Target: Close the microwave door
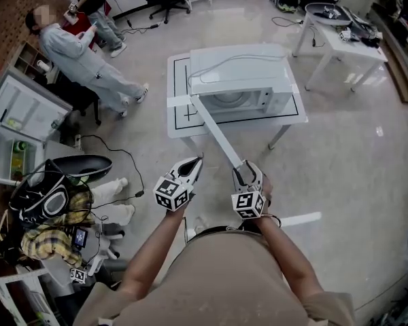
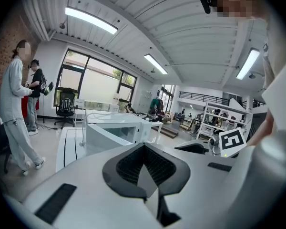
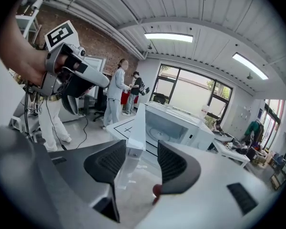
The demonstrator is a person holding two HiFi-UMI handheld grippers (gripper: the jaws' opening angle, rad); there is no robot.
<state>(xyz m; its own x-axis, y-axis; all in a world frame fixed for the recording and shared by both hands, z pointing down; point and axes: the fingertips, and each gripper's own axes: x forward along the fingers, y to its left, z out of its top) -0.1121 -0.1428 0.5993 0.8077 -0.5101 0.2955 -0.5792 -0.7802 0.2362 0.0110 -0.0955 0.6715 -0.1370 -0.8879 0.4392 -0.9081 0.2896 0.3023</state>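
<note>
White plastic and glass, I'd guess, make up the door (image 1: 217, 133). It stands swung wide out from the microwave (image 1: 241, 80), which sits on a table (image 1: 179, 107) in the upper middle of the head view. The door runs as a long pale strip down toward the frame's centre, hinged at the oven's front left corner, and its free edge ends right at my right gripper (image 1: 247, 168).

In the right gripper view that gripper's jaws stand apart. The door's free edge stands upright in the gap, close against the left pad (image 3: 107, 161) and clear of the right one, so nothing is clamped. The left gripper (image 1: 196, 163) hangs just left of the door in the head view, with its jaws closed together on nothing.

I judge the door to be light and stiff, turning freely on its hinge. It needs a push rather than a grip. The free edge is the place to work, since it is farthest from the hinge and gives the most leverage. The face looks smooth, so a pad could skid along it. I expect the latch to want a firm last press, and too hard a shove might slide the oven on the table.
</note>
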